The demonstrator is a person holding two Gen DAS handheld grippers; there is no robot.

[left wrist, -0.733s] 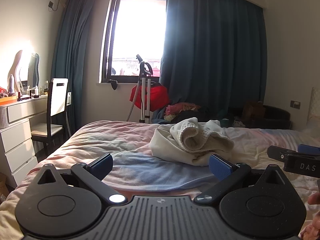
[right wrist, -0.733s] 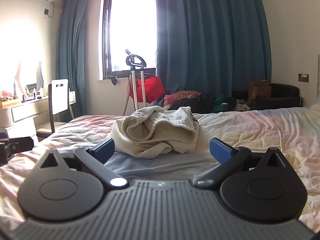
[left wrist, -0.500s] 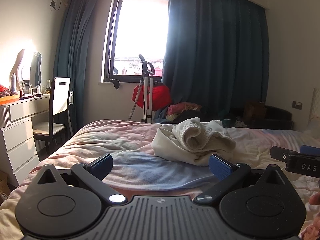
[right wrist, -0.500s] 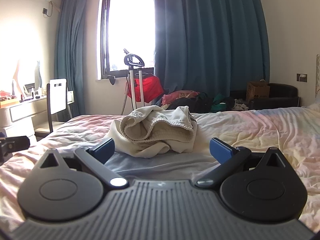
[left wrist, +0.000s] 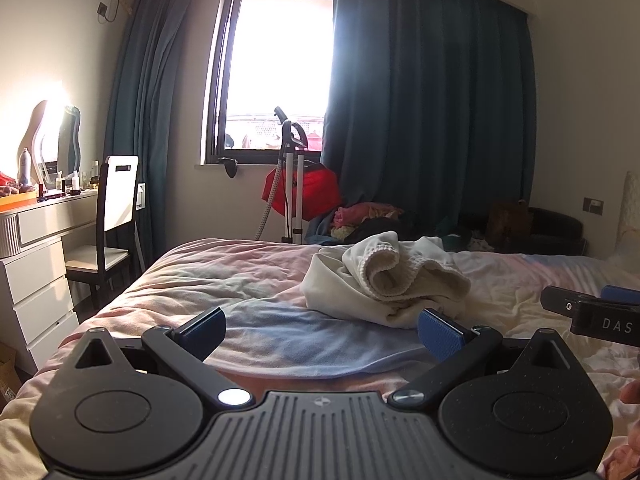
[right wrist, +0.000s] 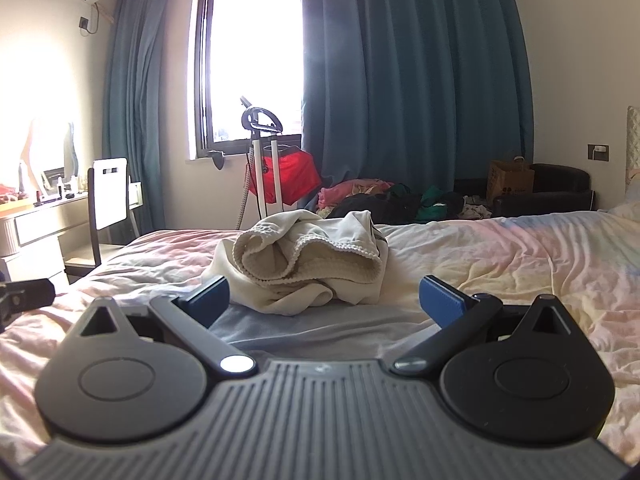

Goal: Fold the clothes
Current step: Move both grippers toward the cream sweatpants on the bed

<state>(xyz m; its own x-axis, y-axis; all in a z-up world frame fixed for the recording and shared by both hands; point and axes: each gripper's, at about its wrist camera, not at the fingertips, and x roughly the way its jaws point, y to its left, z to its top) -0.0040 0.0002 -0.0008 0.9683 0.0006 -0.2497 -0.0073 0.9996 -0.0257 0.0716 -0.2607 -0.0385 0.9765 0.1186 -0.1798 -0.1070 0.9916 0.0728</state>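
**Backlit room, blown-out window**

Daylight pours through the window, which is overexposed to plain white in both views, with haze spilling onto the curtains beside it. A second glare patch burns out the mirror on the left wall. The bed is softly lit and its creases cast gentle shadows. The black tongs bodies stay dark in the foreground. Fisheye bending curves walls and curtains near the edges, and the corners vignette black. Focus is sharp throughout.

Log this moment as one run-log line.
stage: approach | left gripper: open, empty | right gripper: open, empty | cream garment: crumpled, unfolded, on bed
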